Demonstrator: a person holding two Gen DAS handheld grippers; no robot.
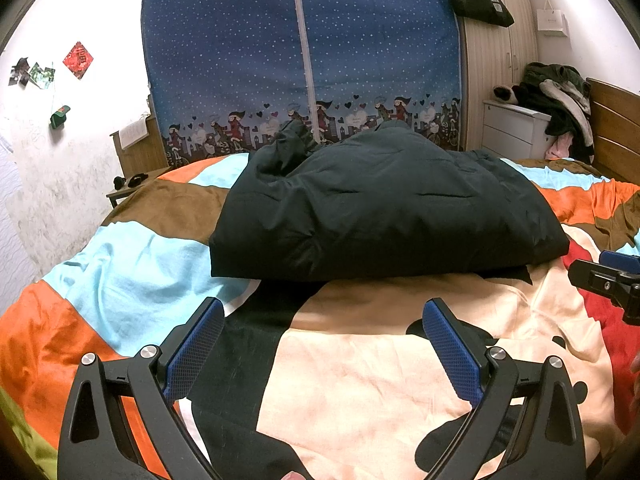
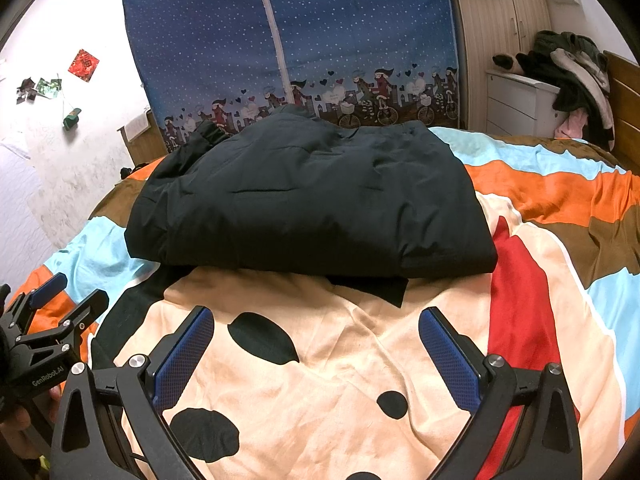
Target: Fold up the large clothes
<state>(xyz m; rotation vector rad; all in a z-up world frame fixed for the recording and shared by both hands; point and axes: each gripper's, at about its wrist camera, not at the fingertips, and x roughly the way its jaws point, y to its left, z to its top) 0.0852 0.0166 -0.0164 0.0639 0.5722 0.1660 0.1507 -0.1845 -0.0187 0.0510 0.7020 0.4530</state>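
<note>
A large black padded jacket lies folded into a thick rectangle on the bed, with a bunched part at its far left; it also shows in the right wrist view. My left gripper is open and empty, hovering over the bedcover just short of the jacket's near edge. My right gripper is open and empty, also just short of that edge. The right gripper shows at the right edge of the left wrist view. The left gripper shows at the left edge of the right wrist view.
The bed has a bedcover striped orange, blue and brown with a cream cartoon print. A blue dotted fabric wardrobe stands behind the bed. A white drawer unit piled with clothes stands at the right by the wooden headboard.
</note>
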